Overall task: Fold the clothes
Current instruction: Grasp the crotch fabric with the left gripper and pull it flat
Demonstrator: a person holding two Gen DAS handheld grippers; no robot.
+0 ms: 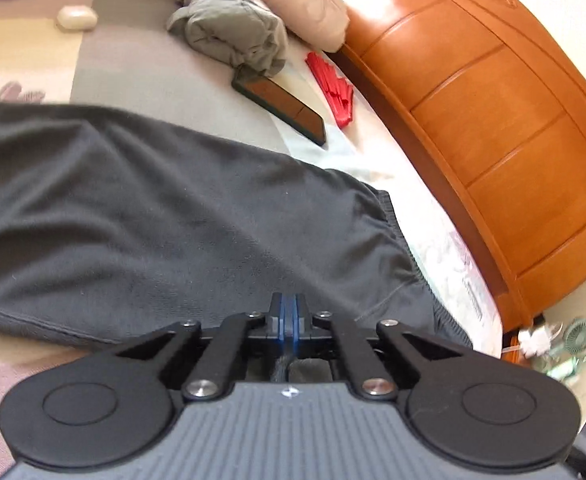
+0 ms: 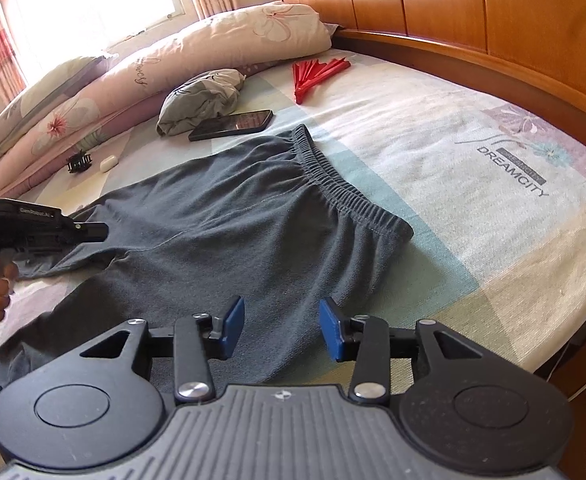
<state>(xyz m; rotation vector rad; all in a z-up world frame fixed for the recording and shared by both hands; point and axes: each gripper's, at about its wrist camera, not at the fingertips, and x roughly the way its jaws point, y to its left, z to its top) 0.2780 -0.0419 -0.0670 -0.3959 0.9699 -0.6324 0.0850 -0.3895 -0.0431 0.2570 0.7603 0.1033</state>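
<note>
step: first fold of grey trousers (image 2: 233,216) on bed (image 2: 473,208).
left tongs (image 1: 289,312): clamped on trouser fabric.
right tongs (image 2: 281,330): half-wide, empty, above cloth.
next: likely right tongs must pinch fabric.

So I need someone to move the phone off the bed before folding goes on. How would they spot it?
Start at the wooden headboard and come down to the crumpled grey bundle below the long floral pillow. The phone lies flat against that bundle, just above the grey trousers' waistband: a dark, glossy slab, unlike the red folding fan nearby.
</note>
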